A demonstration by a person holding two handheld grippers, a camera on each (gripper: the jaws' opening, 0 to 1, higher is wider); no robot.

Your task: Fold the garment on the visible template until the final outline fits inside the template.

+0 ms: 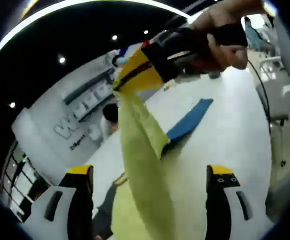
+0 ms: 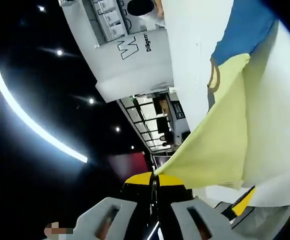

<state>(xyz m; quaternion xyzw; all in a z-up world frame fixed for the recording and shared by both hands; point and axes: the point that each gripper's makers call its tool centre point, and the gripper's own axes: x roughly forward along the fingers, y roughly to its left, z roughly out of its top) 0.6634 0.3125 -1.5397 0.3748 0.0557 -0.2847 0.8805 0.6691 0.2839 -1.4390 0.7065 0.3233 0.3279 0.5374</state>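
Yellow garment lifted off the white table by the right gripper

White table [image 1: 235, 130] was the largest thing in both views, a pale work surface stretching far across the left gripper view. Behind it stood a grey-white wall panel [image 1: 79, 107] with raised lettering, under a dark ceiling with a curved light strip [image 1: 59, 15].

The pale yellow garment [image 1: 145, 165] hung in a long, twisted drape from above, its lower part spreading toward the near edge of the table between the left gripper's jaws. In the right gripper view the same cloth stretched taut from one pinched corner up to the table, where a neckline curve showed.

A blue template [image 1: 192, 119] lay flat on the table, partly covered by the garment; its far end stuck out beyond the cloth.

The right gripper [image 1: 134, 75] was up in the left gripper view, held by a person's hand [image 1: 225, 35], its yellow and black jaws closed tight on a corner of the garment.

The left gripper [image 1: 152, 187] hovered low over the table with its jaws spread wide apart, gripping nothing; the cloth merely hung down between them.
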